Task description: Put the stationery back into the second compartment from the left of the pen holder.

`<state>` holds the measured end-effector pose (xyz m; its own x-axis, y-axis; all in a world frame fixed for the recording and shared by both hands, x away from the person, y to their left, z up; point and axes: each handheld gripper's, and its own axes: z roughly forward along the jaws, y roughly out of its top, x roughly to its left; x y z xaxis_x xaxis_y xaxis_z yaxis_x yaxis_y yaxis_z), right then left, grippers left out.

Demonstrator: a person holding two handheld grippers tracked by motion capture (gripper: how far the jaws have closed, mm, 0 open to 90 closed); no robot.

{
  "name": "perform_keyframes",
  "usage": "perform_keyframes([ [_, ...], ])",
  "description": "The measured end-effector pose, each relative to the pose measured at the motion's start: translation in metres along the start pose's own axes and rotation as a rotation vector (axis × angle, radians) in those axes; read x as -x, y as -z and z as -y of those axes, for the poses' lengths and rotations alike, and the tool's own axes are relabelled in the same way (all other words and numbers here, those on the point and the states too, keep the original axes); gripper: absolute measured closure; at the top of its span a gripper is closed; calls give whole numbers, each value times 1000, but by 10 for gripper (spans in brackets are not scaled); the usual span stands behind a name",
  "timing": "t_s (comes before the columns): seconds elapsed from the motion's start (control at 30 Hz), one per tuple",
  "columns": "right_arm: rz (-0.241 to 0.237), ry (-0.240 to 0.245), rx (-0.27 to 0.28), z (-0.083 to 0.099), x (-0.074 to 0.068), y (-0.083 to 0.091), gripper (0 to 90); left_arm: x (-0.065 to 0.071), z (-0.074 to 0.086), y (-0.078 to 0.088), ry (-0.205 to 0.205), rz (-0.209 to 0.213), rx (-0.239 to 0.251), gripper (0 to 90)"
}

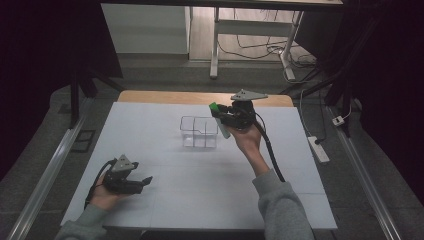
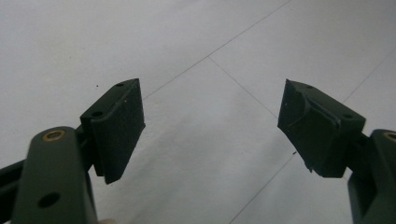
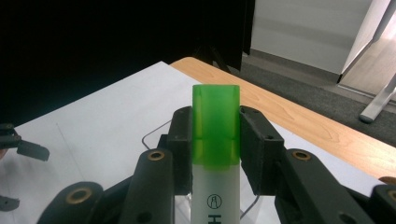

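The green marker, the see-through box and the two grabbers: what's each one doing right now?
green marker: capped, clamped in the right gripper, held above the table.
clear box: upright on the table, looks empty.
right gripper: shut on the marker.
left gripper: open, nothing between its jaws.

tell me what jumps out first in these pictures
The green-capped highlighter stands out most, clamped in the right gripper, which is raised beside the clear box at the middle of the white table. The left gripper rests low at the near left of the table, jaws wide open with nothing between them.
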<state>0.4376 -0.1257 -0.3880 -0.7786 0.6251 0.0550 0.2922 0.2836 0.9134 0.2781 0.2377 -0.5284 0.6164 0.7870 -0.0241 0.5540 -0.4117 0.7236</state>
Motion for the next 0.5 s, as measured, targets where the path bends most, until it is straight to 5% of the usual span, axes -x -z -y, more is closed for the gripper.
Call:
perform_keyframes([
  [0.5,-1,-1,7,-8,0,-13,662,0,0,0,-3,2,1,221],
])
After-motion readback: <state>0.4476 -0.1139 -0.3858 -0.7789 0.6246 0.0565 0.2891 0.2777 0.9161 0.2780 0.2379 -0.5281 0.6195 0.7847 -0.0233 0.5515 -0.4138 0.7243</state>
